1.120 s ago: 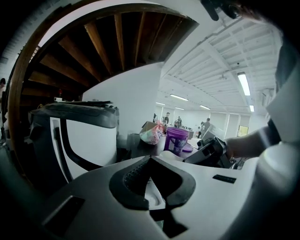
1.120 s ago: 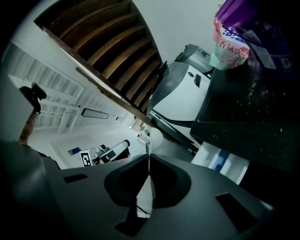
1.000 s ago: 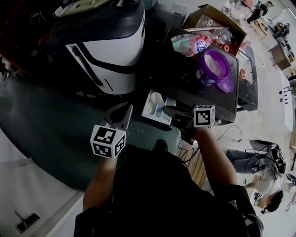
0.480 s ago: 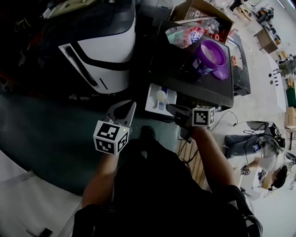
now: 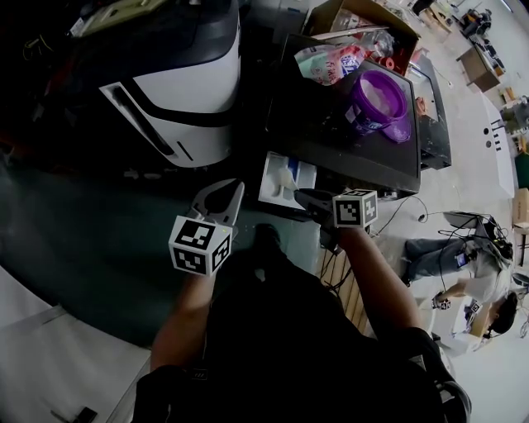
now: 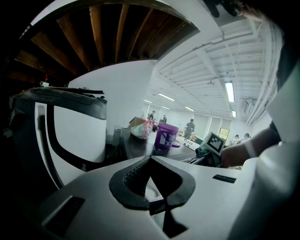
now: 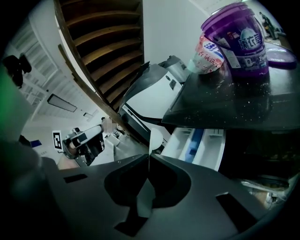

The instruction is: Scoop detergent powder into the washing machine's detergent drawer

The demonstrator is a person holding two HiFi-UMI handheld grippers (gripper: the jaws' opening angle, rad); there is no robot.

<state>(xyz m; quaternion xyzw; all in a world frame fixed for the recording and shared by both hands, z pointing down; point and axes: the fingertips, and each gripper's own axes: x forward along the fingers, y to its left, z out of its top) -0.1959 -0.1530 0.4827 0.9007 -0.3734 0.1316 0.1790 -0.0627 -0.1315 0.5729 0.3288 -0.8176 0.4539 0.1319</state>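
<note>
The white detergent drawer (image 5: 277, 183) stands pulled out from the dark-topped washing machine (image 5: 331, 140). My right gripper (image 5: 304, 196) is shut on the handle of a white scoop (image 7: 156, 137), which stands on edge just in front of the drawer (image 7: 197, 149). I cannot see any powder in the scoop. On the machine's top is the open purple detergent tub (image 5: 378, 101), with its lid (image 5: 402, 151) lying beside it. My left gripper (image 5: 227, 192) hangs to the left of the drawer, shut with nothing in it (image 6: 150, 158).
A large white and black appliance (image 5: 178, 91) stands left of the washing machine. A printed detergent bag (image 5: 331, 62) and an open cardboard box (image 5: 364, 21) are behind the tub. People stand and crouch on the floor at the right (image 5: 463, 281).
The right gripper has shifted slightly left and rolled. The scoop, earlier flat over the drawer, now stands on edge. The left gripper has barely moved.
</note>
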